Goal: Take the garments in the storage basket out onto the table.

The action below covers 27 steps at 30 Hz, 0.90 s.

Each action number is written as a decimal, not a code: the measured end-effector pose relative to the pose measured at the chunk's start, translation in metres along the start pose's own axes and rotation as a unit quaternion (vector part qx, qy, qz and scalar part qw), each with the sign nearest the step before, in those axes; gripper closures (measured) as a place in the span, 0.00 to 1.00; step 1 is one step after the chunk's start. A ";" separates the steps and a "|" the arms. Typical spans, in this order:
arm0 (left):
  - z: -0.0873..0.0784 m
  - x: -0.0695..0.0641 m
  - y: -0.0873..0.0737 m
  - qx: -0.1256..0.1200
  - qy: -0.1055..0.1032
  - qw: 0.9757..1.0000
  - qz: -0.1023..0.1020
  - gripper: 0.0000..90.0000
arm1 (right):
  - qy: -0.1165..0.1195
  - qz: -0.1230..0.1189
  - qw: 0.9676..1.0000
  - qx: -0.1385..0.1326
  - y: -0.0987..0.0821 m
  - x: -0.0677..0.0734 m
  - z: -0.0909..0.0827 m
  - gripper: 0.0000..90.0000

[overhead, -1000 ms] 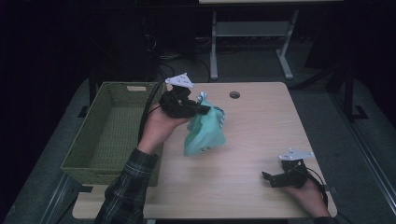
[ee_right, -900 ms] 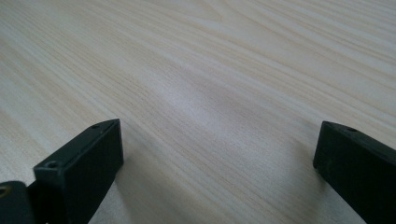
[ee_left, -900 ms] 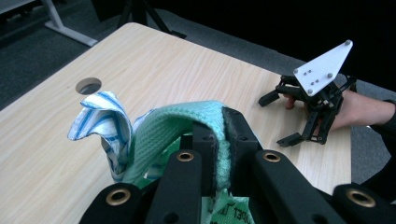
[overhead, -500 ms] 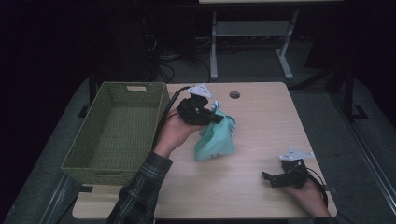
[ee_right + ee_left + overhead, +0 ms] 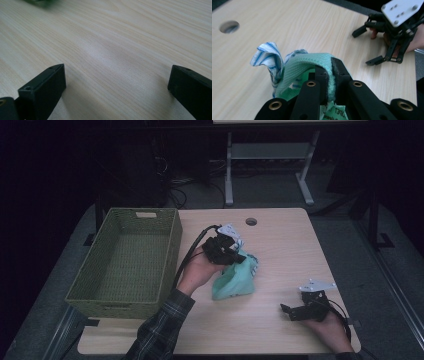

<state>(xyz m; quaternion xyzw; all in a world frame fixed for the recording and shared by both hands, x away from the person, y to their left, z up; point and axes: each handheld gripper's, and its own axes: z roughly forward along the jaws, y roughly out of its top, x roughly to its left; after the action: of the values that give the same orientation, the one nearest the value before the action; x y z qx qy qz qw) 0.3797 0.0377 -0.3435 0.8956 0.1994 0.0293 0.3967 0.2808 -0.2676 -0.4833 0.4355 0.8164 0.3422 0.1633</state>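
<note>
Mint-green cloth (image 5: 234, 279) sits mid-table, bunched, lower part resting on the table (image 5: 280, 245), upper fold pinched in the left tongs (image 5: 235, 256). Left gripper view: the 2 black jaws are clamped tight on a ribbed green fold (image 5: 312, 62), fabric squeezed between them. A white cloth with blue stripes (image 5: 268, 53) is bunched up against the green one, just beside the jaw tips on their far side; can't tell if it is caught in the grip too. In the high view it peeks out above the gripper (image 5: 231, 231).

Left hand (image 5: 200, 269) holds the gripper just right of the green woven basket (image 5: 170, 250), near but not touching its wall. Cable runs from the gripper back along the basket side.

Right tongs (image 5: 289, 312) are at the near right corner of the table, well apart from the cloth, jaws spread wide with bare wood between them (image 5: 115, 75). Right hand (image 5: 327, 322) rests at the table edge. Round cable hole (image 5: 251, 221) near the far edge.
</note>
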 end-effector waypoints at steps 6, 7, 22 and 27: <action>0.027 -0.003 -0.016 0.024 -0.010 1.000 -0.009 0.93 | 0.000 0.000 1.000 0.000 0.000 0.000 0.000 0.01; 0.031 -0.004 -0.018 0.030 -0.012 0.999 -0.008 0.93 | 0.000 0.000 1.000 0.000 0.000 0.000 0.000 0.01; 0.083 -0.010 -0.045 0.089 -0.025 0.996 -0.006 0.93 | 0.000 0.000 1.000 0.000 0.000 0.000 0.000 0.01; 0.090 -0.009 -0.050 0.095 -0.029 0.995 -0.008 0.93 | 0.000 -0.001 1.000 0.000 0.000 0.000 0.000 0.01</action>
<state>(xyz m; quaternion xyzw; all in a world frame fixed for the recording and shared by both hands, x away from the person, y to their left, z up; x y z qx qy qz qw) 0.3735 0.0011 -0.4405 0.9280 0.1969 -0.0191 0.3156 0.2808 -0.2676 -0.4833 0.4351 0.8166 0.3422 0.1635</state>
